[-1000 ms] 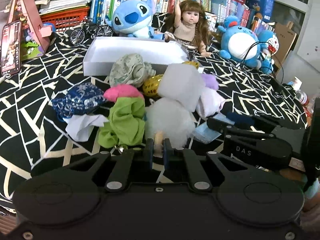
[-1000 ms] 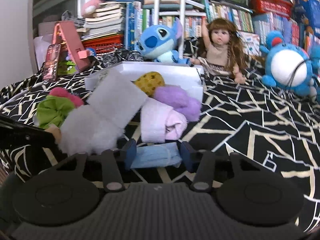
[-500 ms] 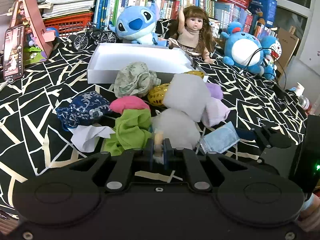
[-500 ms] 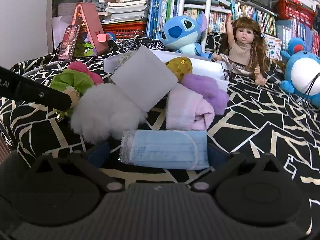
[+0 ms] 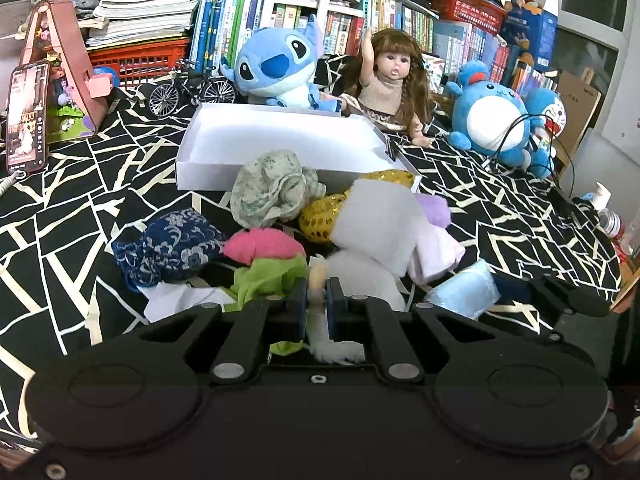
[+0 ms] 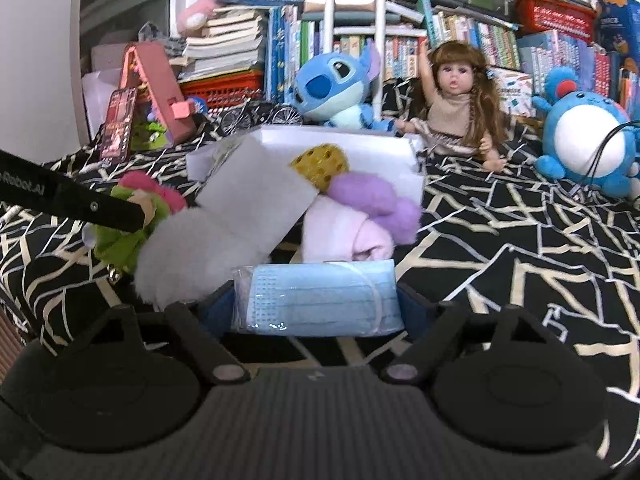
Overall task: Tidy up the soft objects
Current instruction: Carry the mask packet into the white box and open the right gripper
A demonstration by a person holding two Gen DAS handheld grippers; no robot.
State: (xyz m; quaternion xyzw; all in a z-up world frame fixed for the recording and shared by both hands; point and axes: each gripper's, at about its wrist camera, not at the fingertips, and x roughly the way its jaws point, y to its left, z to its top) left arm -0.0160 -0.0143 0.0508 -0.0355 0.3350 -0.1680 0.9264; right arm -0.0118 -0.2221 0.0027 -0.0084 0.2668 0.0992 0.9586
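A black cloth with pale crackle lines covers the counter (image 5: 500, 208), and crammed bookshelves (image 5: 304, 20) rise behind it. My left gripper (image 5: 317, 300) has its jaws pressed together on a tuft of the white fluffy toy (image 5: 360, 276), while my right gripper (image 6: 316, 304) has just been narrowing its wide-spread jaws around the blue face mask (image 6: 320, 300) (whether the pads press it, I cannot tell). Green cloth (image 5: 268, 278), a pink pouch (image 5: 262, 245) and a grey foam block (image 6: 256, 200) crowd the white box (image 5: 280, 136).
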